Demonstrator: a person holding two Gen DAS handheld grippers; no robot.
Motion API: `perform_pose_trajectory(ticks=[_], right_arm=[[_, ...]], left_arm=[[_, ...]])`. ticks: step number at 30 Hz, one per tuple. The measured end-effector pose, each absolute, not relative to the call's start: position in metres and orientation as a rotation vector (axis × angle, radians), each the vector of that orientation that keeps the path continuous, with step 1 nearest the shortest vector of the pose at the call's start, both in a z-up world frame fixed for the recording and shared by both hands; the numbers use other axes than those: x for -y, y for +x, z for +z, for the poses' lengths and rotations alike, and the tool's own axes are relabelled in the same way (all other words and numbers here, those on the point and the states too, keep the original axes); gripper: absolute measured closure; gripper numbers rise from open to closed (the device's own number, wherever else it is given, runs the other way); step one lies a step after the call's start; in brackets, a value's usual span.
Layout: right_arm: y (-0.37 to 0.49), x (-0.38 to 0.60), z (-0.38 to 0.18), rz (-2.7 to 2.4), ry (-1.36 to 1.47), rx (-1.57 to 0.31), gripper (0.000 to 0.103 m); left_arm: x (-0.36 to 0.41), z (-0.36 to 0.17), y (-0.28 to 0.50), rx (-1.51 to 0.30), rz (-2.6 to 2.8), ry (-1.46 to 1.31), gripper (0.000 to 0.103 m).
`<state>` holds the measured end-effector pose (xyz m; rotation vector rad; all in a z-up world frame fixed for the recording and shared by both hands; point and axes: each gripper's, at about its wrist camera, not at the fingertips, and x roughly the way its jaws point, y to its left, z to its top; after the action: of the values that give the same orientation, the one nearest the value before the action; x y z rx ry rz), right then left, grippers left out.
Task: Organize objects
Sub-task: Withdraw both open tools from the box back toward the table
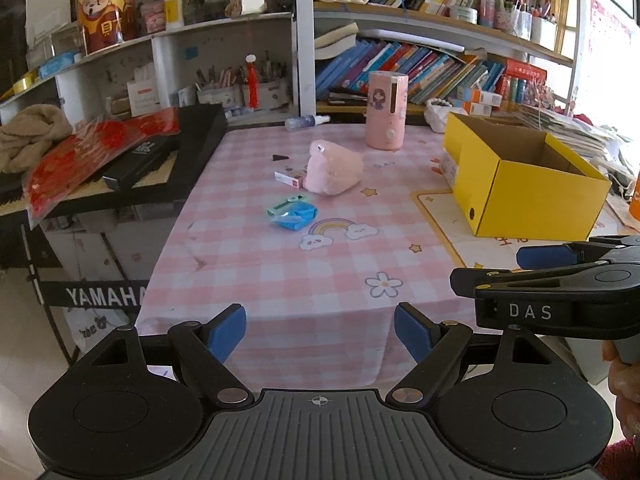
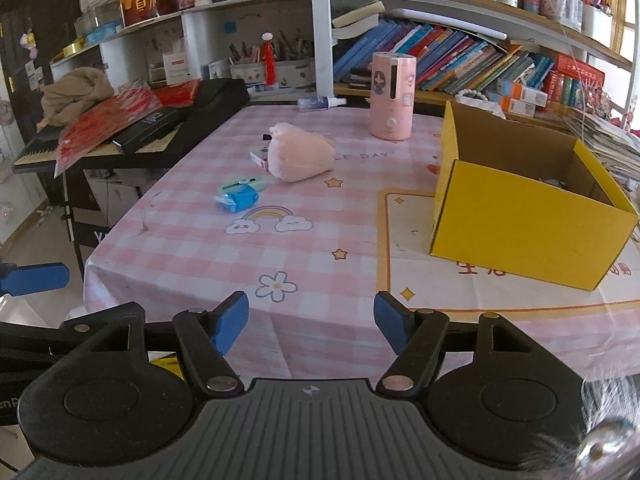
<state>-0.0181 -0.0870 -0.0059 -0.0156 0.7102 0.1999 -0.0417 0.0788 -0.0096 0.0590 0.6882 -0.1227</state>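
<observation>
Both tongs, left (image 1: 320, 332) and right (image 2: 311, 322), hang spread and empty at the tabletop's (image 2: 320, 248) near edge. Loose items like the pink pouch (image 2: 301, 152) likely await the yellow box (image 2: 520, 216) at right.

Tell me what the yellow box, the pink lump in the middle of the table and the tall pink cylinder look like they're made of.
The open yellow box looks like cardboard: matte yellow outside, raw brown inside, folded edges. The soft pink lump seems plush fabric, with a fuzzy, slumped surface. The tall pink cylinder appears to be smooth, slightly glossy plastic, though that is less certain.

Crammed bookshelves (image 1: 420, 60) behind table (image 1: 280, 264); Yamaha keyboard (image 1: 120, 184) left; bright daylight right.
</observation>
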Motion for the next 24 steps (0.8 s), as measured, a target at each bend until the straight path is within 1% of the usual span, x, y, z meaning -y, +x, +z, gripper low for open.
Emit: perform_pose_trajectory(ticks=[10,24], right_arm=[[0.008,0.083,-0.014,0.216,-0.022,-0.738,0.035],[0.107,0.078,-0.023,0.282,-0.024,-0.774,0.035]], left_arm=[[-0.08,-0.019,-0.015,-0.723,-0.11,0.051,0.02],[-0.082,-0.029,0.068,-0.776,-0.033,0.035,0.02]])
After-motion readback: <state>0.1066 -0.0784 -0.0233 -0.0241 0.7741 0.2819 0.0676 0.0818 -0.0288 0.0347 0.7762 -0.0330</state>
